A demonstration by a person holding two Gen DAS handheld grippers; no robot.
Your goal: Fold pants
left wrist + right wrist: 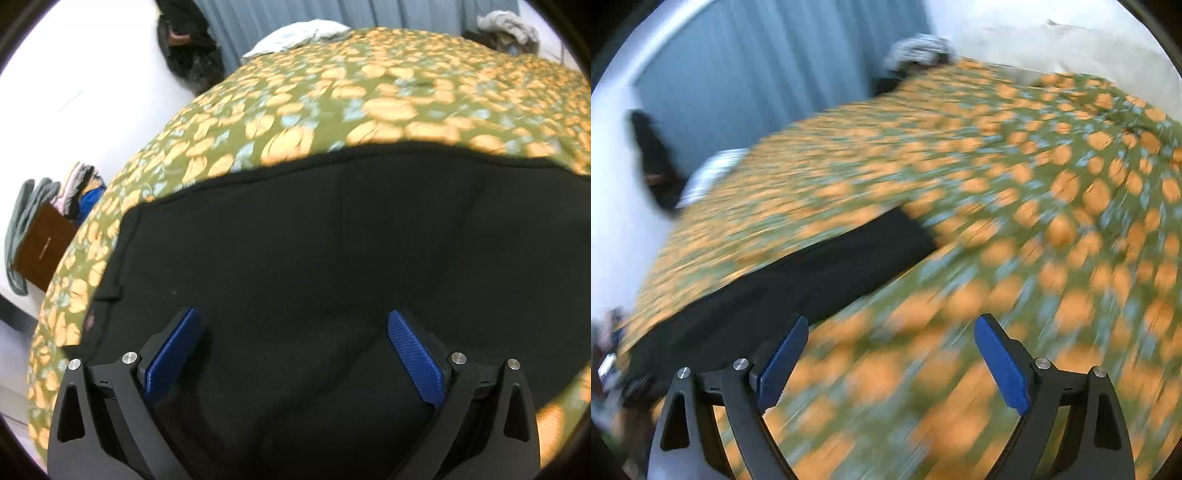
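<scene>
Left wrist view, nearest: left gripper (294,354), two blue ribbed pads (173,354) spread wide, nothing pinched, hanging over the black soft-fabric pants (332,240). Pants laid flat on the green bedspread with orange flower print (332,96), far edge straight, small belt loop or tab at the left edge; probably spread flat so a fold line can be picked. Judged early in the task: no finished compact fold visible, exact layering not readable in the dark cloth. Beyond the bed: one brown wooden cabinet (40,247) at left with a heap of mixed clothes (74,188) on it, count of pieces unclear; one white crumpled cloth (299,35) at the far bed edge; one grey rumpled cloth (506,24) far right; grey-blue curtain (332,11) behind.

Right wrist view, heavily motion-blurred: right gripper (891,356), two blue pads apart, empty, over bare bedspread just right of the pants' long strip (812,273). Open and off to the side, likely heading for the far leg end to bring it over. Dark shape by the curtain at left, too blurred to identify.

Counts: grippers two, pads four, pants one, bedspread one, cabinet one.
</scene>
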